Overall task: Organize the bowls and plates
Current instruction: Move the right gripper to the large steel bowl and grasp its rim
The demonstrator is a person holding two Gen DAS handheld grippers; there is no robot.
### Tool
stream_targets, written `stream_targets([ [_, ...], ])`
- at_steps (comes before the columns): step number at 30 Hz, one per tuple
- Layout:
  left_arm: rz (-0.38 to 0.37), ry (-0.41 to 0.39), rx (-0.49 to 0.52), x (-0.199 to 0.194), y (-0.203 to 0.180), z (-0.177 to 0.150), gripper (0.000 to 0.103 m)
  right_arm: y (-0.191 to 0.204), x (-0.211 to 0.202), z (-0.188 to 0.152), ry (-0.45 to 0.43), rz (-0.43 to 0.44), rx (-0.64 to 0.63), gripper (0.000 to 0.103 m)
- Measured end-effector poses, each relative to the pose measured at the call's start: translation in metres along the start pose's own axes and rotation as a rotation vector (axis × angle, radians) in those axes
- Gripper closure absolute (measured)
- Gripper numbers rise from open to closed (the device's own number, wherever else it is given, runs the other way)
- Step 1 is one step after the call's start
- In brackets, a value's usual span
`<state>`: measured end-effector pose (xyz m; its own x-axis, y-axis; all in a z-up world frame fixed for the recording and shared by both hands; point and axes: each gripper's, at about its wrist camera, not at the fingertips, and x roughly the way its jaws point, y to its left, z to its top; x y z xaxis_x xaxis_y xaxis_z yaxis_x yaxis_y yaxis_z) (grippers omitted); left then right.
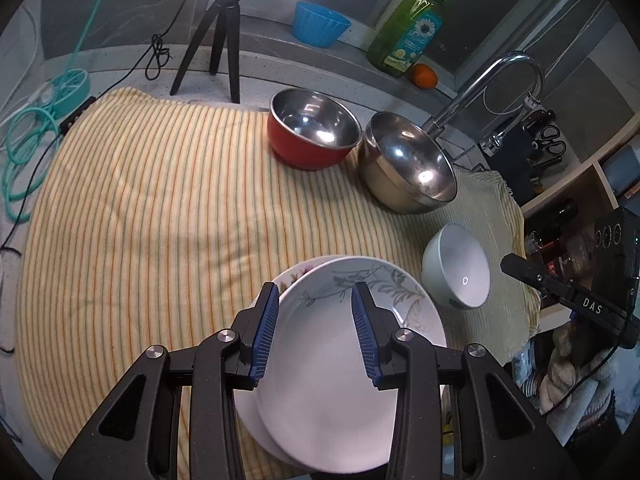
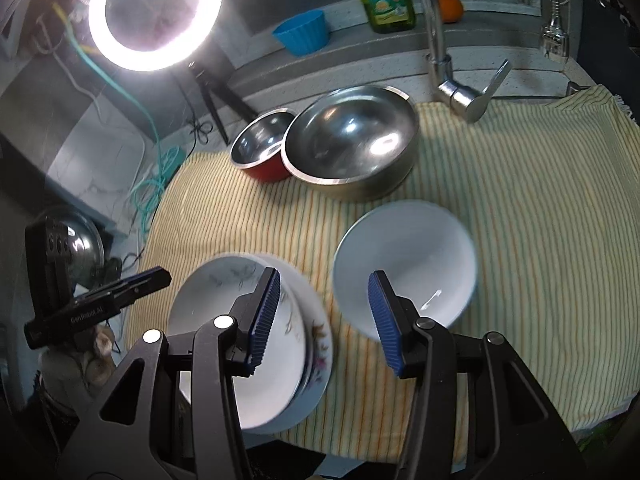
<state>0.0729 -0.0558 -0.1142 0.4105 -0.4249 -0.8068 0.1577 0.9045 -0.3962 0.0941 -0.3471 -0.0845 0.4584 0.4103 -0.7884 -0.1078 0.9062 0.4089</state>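
Note:
Two white flowered plates (image 1: 340, 364) lie stacked on the striped towel (image 1: 140, 220); they also show in the right wrist view (image 2: 260, 344). My left gripper (image 1: 316, 332) is open just above the top plate, empty. A white bowl (image 2: 404, 260) sits to the right of the stack; it also shows in the left wrist view (image 1: 456, 268). My right gripper (image 2: 324, 316) is open and empty, between the stack and the white bowl. A red steel bowl (image 1: 312, 132) and a large steel bowl (image 1: 408, 164) stand at the back.
A faucet (image 2: 460, 92) rises behind the steel bowls. A blue cup (image 1: 320, 24), a green soap bottle (image 1: 408, 28) and an orange (image 1: 424, 76) sit on the ledge. A tripod (image 1: 220, 40) and a ring light (image 2: 154, 12) stand at the back left, with cables (image 1: 28, 148).

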Motion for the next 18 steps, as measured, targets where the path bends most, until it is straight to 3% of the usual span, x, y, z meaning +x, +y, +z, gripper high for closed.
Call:
stream_targets([
  [11,-0.067,0.013,0.009,0.041,-0.036,0.051,0.067,-0.058,0.017,0.064,-0.01,0.032,0.121,0.055],
  [18,-0.123,0.05,-0.083,0.077,-0.042,0.078,0.067,-0.081,0.043,0.086,0.035,0.066,0.172,0.055],
])
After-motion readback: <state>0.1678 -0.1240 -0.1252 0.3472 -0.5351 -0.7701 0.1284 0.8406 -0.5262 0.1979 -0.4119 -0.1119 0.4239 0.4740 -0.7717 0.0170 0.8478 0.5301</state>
